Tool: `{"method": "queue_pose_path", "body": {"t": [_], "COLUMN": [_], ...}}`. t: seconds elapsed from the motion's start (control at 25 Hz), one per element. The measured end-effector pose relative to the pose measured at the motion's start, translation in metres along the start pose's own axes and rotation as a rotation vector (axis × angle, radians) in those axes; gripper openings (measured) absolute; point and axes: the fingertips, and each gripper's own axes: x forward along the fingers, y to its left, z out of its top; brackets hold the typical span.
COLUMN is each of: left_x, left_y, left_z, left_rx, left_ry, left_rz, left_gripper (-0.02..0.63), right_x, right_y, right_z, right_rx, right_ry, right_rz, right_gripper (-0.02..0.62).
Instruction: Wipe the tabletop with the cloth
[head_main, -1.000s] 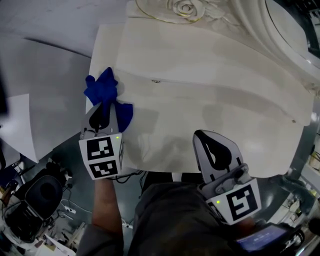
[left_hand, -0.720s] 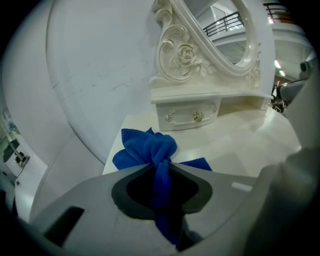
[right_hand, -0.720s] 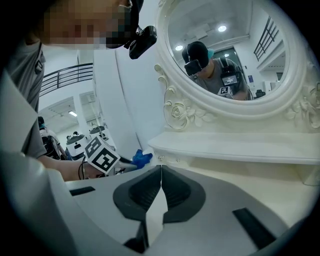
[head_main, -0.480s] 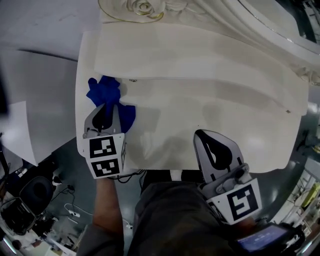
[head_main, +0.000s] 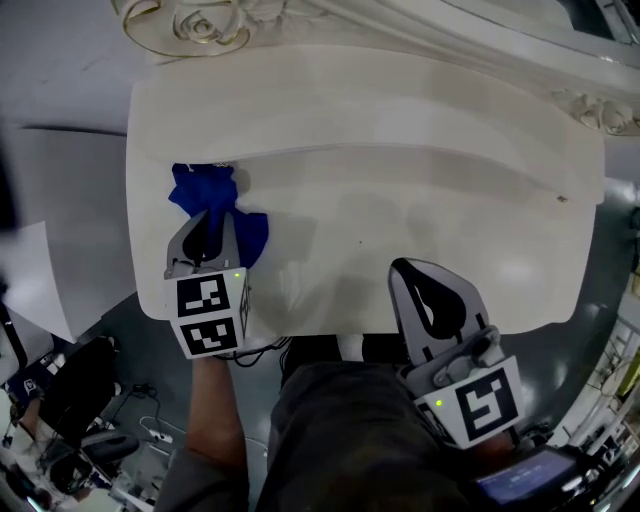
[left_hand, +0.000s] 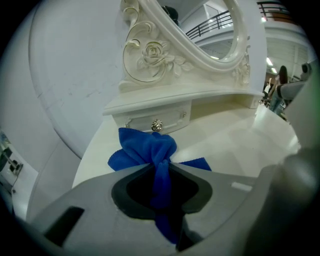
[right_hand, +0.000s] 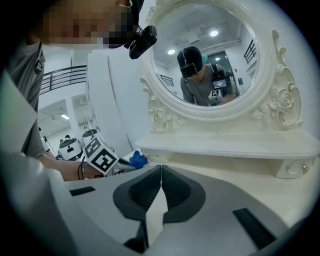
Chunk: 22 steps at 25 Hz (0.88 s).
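firmly, left claw (head_main: 206, 232) pinches cloth (head_main: 205, 190)

The head view is looking steeply down on the tabletop (head_main: 400, 230); both gripper views are looking low across it toward the mirror (right_hand: 200, 55), all sharing the cloth (left_hand: 145, 147).

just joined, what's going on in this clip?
A person stands at a white dressing table with a tool in each hand. The left tool is shut on a bunched blue cloth, which sits on the tabletop near its left end, just in front of the small drawer knob. The right tool is shut with nothing in it, held by the table's front edge and apart from the cloth. Only the left end is under the cloth right now.
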Motion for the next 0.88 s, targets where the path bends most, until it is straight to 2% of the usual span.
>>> {"method": "queue_pose_path", "body": {"t": [0.52,0.88], "left_x": [0.006,0.013], "left_y": [-0.078,-0.136], "left_z": [0.024,0.044], "left_rx": [0.055,0.098], "left_ry": [-0.021,-0.051], "left_rz": [-0.071,-0.108], "left_gripper": [0.074,0.074], "right_x": [-0.051,-0.096], "right_y": [-0.038,-0.070], "right_z": [-0.004,-0.026], "right_rx": [0.015,0.045], "right_ry": [-0.078,-0.056], "right_rz": [-0.080,-0.147], "right_gripper": [0.014,0.014]}}
